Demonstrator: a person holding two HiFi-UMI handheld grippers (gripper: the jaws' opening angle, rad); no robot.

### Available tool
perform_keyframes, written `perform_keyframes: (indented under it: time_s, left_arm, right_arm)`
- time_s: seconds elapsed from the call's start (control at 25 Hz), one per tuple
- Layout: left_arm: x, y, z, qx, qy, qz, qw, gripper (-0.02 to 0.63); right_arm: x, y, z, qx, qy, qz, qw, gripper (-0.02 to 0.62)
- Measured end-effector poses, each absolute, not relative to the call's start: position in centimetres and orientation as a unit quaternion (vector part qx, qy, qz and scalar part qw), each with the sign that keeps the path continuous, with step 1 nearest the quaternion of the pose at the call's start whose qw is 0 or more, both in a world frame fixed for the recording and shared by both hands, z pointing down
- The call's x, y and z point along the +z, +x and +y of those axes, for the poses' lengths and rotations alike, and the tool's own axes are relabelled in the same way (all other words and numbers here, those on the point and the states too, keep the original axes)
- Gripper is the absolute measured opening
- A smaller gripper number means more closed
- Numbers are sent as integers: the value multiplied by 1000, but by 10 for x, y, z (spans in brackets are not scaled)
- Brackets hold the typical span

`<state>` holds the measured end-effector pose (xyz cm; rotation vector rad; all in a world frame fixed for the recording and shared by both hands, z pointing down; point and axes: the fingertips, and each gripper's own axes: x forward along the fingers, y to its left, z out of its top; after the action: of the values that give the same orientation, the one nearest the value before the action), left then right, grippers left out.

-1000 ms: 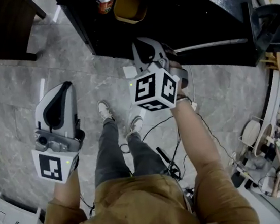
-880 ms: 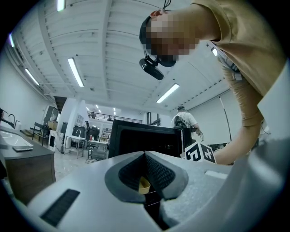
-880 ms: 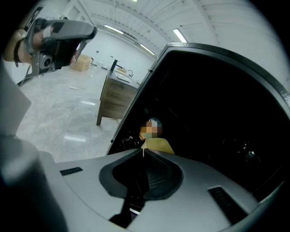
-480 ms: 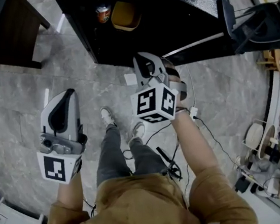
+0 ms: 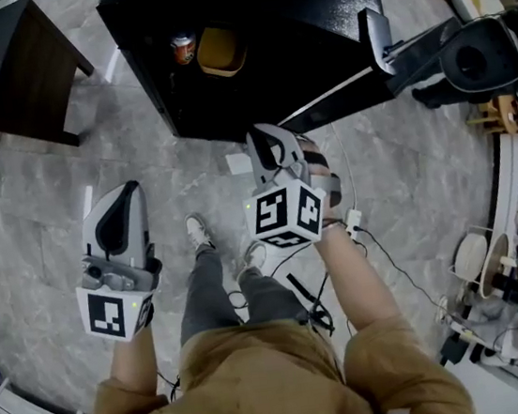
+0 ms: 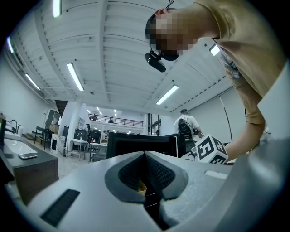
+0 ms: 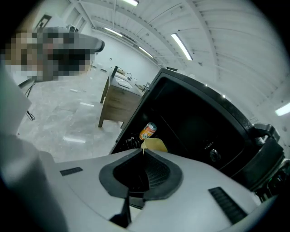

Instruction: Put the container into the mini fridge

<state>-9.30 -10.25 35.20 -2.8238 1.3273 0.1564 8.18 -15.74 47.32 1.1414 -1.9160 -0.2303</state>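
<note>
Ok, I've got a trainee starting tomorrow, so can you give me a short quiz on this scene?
1. True or false: the right claw holds the container.
2. The fridge door is: A) open B) shut C) missing
3. What stands beside the container in the fridge?

Key: 1. False. The claw is shut and empty, and the container sits in the fridge. 2. A. 3. A can.
</note>
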Motion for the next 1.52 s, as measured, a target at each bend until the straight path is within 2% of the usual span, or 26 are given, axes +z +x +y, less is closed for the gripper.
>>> perform_keyframes:
  time_s: [1.52]
  left_arm:
    - [277, -68, -56, 38, -901, 431, 42, 0]
  right_arm:
    - [381, 138, -93, -74, 515, -770, 369, 5]
